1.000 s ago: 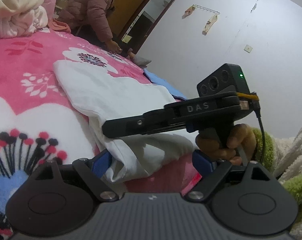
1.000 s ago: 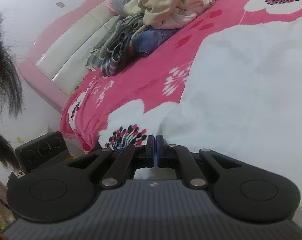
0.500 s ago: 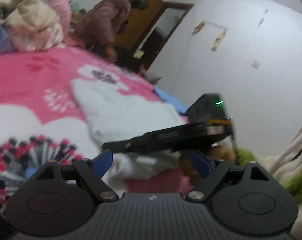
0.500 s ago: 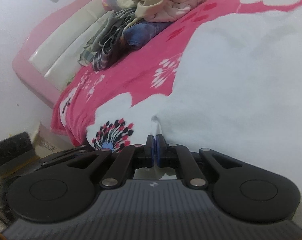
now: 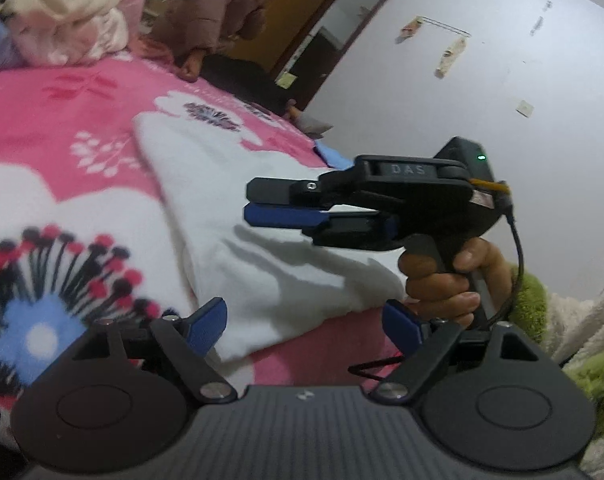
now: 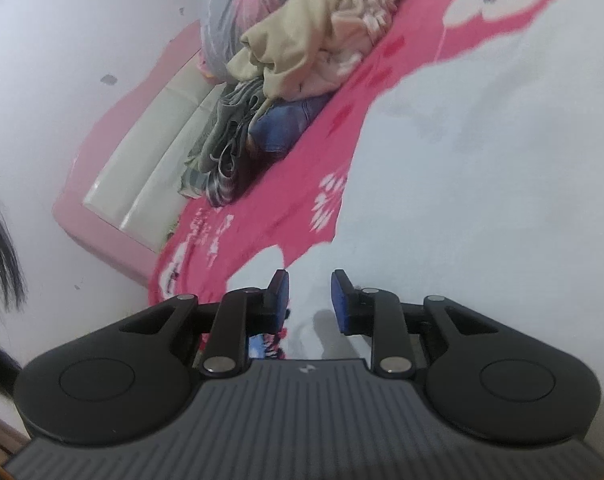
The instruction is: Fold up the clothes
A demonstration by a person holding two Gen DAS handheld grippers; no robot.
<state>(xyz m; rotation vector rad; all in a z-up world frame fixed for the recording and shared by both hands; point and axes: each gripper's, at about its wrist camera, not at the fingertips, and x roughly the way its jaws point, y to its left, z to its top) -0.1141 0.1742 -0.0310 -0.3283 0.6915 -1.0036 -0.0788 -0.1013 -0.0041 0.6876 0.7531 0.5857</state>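
Between folds: white garment [image 5: 237, 216] lies part-folded on the pink bed [image 5: 41, 120], neither gripper holding it. Left gripper [image 5: 304, 322] fingers wide, right gripper [image 6: 309, 298] fingers parted, narrower, empty above the cloth. Next: probably grab an edge and fold over.

Left tongs [image 5: 304, 322] spread wide; right tongs [image 6: 309, 298] parted, empty.

— Walls? 
— The white wall [image 5: 502, 80] carried scuffs, a small switch plate [image 5: 524, 108] and paper scraps [image 5: 448, 58] hung beneath a thin rail.
— Openings?
— One dark-framed doorway [image 5: 334, 36] beside an ochre door panel [image 5: 297, 4].
— Furniture?
— A bed [image 6: 302, 184] under a pink floral blanket [image 5: 33, 128]; its pink headboard [image 6: 113, 168], with cream padded panels, stood against the wall.
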